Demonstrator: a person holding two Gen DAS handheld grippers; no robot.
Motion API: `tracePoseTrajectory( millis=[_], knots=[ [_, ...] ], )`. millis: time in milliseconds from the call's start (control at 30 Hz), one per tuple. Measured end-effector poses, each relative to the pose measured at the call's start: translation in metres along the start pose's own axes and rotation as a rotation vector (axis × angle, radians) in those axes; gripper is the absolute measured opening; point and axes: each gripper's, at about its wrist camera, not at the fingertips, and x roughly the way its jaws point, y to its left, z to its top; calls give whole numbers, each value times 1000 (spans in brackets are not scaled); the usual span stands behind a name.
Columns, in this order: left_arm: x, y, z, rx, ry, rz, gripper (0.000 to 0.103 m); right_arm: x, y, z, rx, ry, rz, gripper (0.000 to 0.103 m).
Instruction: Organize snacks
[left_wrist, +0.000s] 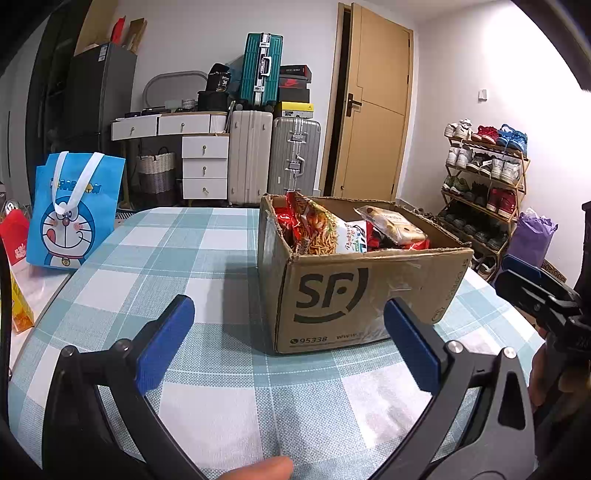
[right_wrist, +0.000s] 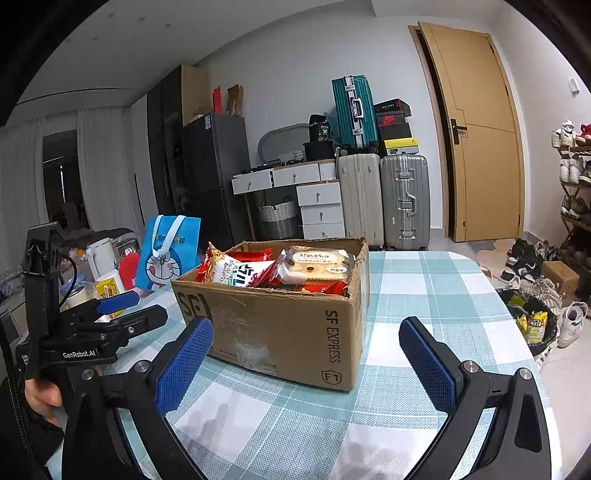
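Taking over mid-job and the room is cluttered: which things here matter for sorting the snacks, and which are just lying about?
For the job:
- cardboard box on the checked table
- snack packets inside it
- left gripper and right gripper, both open, empty

Just lying about:
- blue cartoon bag
- suitcases
- shoe rack
- white kettle

Home interior: suitcases (right_wrist: 384, 195) and drawer unit (right_wrist: 320, 209) left of wooden door (right_wrist: 480, 136), shoe rack (left_wrist: 484, 184) right of it.
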Motion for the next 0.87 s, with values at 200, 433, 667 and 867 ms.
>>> tracePoseTrajectory(
  millis=[200, 433, 667, 867],
  knots=[
    [0, 0, 0, 0, 0, 0, 102, 0, 0, 0, 1, 0, 2, 103],
    [0, 0, -1, 0, -1, -1, 102, 1, 0, 0, 3, 2, 0, 103],
    [0, 0, -1, 1, -1, -2, 102, 1, 0, 0, 3, 3, 3, 103],
    [1, 0, -1, 1, -3, -3, 102, 2, -2, -2, 4, 4, 3, 103]
  ],
)
